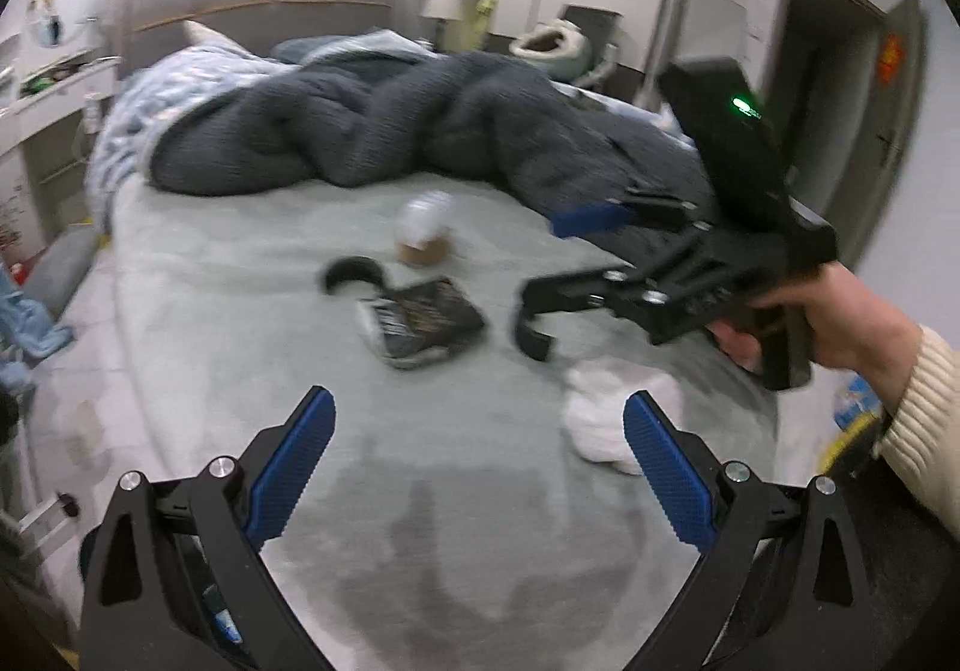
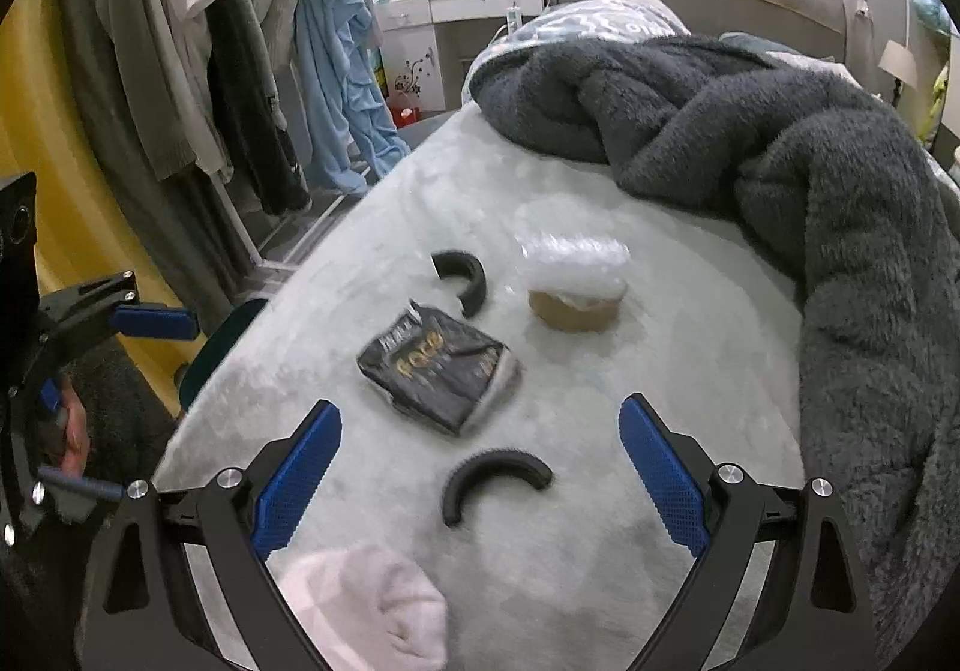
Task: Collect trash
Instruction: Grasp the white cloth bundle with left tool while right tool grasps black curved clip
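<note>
Bedroom bed carries a grey blanket beyond both grippers. Ahead of the wide-open, empty right gripper lie a black wrapper, plastic cup and two curved black pieces, all uncollected. Only its view shows hanging clothes. The left gripper is also open, with white tissue beside its right finger.

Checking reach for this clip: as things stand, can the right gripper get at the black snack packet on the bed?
Probably yes. The right gripper is open, and the black snack packet lies flat on the bed sheet just ahead of its fingers. Only a curved black piece sits between them, off to the side.
</note>
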### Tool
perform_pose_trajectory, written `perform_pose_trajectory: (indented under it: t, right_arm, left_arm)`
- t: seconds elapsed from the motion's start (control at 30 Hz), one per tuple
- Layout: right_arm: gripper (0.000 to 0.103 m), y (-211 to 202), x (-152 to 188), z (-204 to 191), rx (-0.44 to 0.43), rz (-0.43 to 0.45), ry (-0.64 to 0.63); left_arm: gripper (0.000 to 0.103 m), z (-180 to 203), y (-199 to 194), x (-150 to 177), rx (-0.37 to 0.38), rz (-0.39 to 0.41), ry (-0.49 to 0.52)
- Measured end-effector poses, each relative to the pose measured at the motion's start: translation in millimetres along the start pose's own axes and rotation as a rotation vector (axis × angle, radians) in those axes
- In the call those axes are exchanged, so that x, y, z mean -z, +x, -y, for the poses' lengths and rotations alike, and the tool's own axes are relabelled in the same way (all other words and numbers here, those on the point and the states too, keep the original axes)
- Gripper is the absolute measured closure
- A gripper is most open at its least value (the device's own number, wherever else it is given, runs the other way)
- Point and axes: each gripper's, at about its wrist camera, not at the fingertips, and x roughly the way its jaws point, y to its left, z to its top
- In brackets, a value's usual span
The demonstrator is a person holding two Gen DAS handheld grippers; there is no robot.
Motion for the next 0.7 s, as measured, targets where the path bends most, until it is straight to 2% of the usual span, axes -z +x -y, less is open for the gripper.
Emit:
perform_pose_trajectory:
  t: [0.07, 0.3, 0.5, 0.7]
  right_arm:
    - [0.009, 2.0, 5.0, 2.9, -0.009, -0.014, -0.005]
    - [0.021, 13.9, 13.6, 5.4, -0.034, -0.063, -0.027]
    - [0.030, 29.7, 17.7, 9.9, -0.017, -0.118, -0.013]
    - [0.039, 34.8, 20.9, 11.2, -0.027, -0.136, -0.006]
  left_arm:
    - [0.005, 8.9, 9.5, 0.1, 0.031, -0.014, 0.015]
    - [0.005, 34.6, 33.2, -0.2, 0.159, -0.052, 0.049]
    - [0.005, 52.6, 52.9, 4.8, 0.192, -0.104, 0.086]
    - [0.007, 58.4, 67.7, 8.2, 0.208, -0.131, 0.085]
